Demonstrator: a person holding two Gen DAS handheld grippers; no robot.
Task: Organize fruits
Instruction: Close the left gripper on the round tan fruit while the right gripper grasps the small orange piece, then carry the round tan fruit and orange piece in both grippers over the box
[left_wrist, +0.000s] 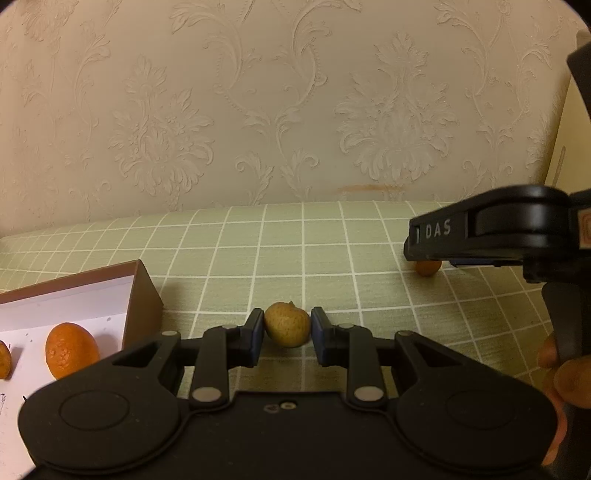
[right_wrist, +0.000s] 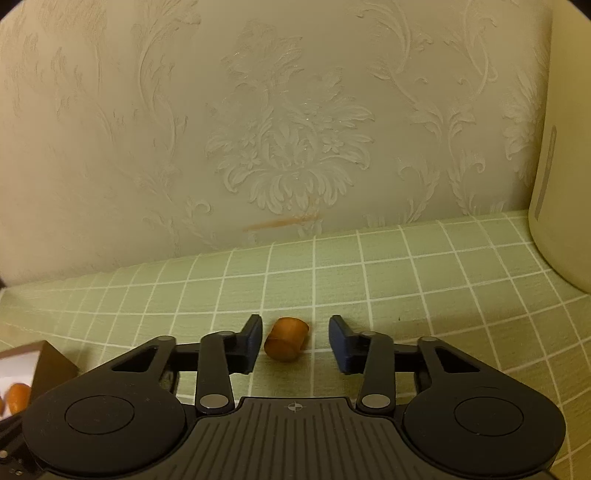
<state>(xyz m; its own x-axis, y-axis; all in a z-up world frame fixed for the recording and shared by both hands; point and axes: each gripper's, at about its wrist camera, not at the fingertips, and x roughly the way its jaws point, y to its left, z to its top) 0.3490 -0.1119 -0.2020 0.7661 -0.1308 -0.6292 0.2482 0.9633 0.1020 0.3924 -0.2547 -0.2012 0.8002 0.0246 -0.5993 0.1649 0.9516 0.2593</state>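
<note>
Pinching the yellowish fruit (left_wrist: 287, 329), the left gripper (left_wrist: 287, 334) risked crushing it, while the right gripper (right_wrist: 295, 341) (jaws wide) could nudge the orange piece (right_wrist: 286, 338) rolling.

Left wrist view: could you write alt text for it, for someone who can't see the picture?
The left gripper closes its two fingers around a small yellowish-green fruit on a green checked tablecloth. At left an open box holds an orange fruit; at right the right gripper hovers over another small orange fruit.

A green checked cloth (right_wrist: 406, 280) covers the worktop; embossed wallpaper (right_wrist: 288, 147) behind, cream container (right_wrist: 561, 206) at right.
</note>
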